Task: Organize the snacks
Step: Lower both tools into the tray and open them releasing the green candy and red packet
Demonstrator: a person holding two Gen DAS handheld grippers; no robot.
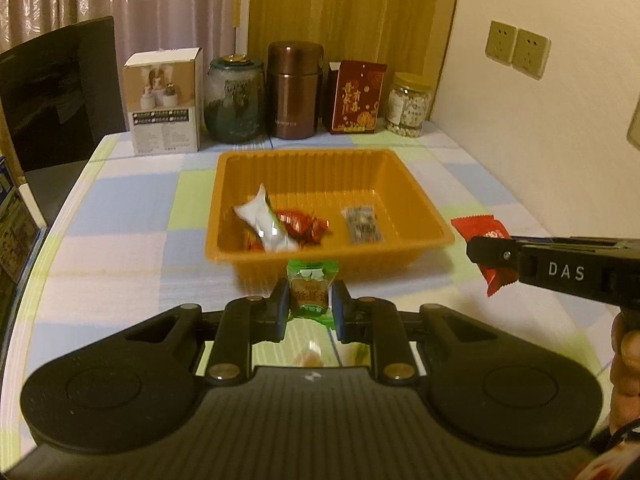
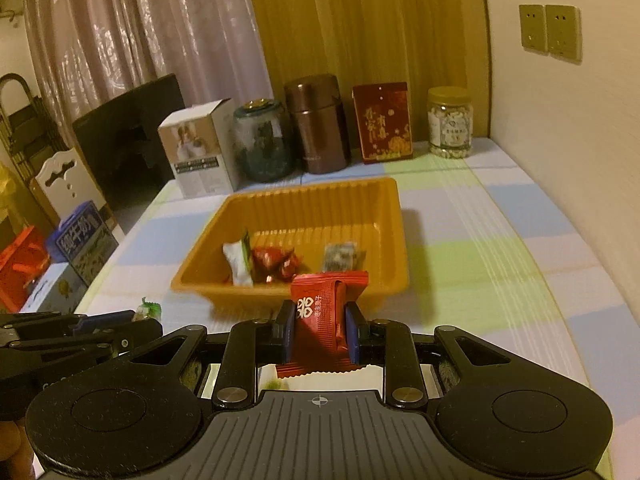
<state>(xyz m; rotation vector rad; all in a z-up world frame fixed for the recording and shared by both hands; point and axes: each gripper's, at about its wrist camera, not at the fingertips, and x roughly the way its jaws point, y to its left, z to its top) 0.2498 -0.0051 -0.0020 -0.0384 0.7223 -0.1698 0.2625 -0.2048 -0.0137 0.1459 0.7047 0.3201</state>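
- Step in hand, as judged: both held snacks are on the way to the orange tray (image 1: 420,216), neither yet released.
- Left gripper (image 1: 310,300): jaws narrow, clamped on a green-wrapped candy (image 1: 311,294), at lower centre of the left wrist view, just short of the tray's near rim.
- Right gripper (image 2: 318,324): jaws narrow, clamped on a red snack packet (image 2: 320,312), at lower centre of the right wrist view, before the tray's near rim. In the left wrist view it enters from the right edge with the packet hanging from its tip.
- Tray contents: a white-and-green packet (image 1: 266,220), a red-wrapped candy (image 1: 300,222) touching it, and a dark patterned packet (image 1: 362,224) apart to the right.
- Next move, as judged: carry each snack over the near rim above a bare part of the tray floor, then open the jaws. The two grippers sit near each other, so stagger the drops.
- Surface: the bench (image 1: 120,208) carries a checked cloth in blue, green and white.
- Back row, upper centre: a white carton (image 1: 164,100), a glazed jar (image 1: 234,100), a brown flask (image 1: 295,88), a red box (image 1: 356,98), a clear jar (image 1: 410,106).
- Room: curtains behind, a wall with two sockets (image 1: 518,48) at upper right, a dark screen (image 1: 60,92) at left.
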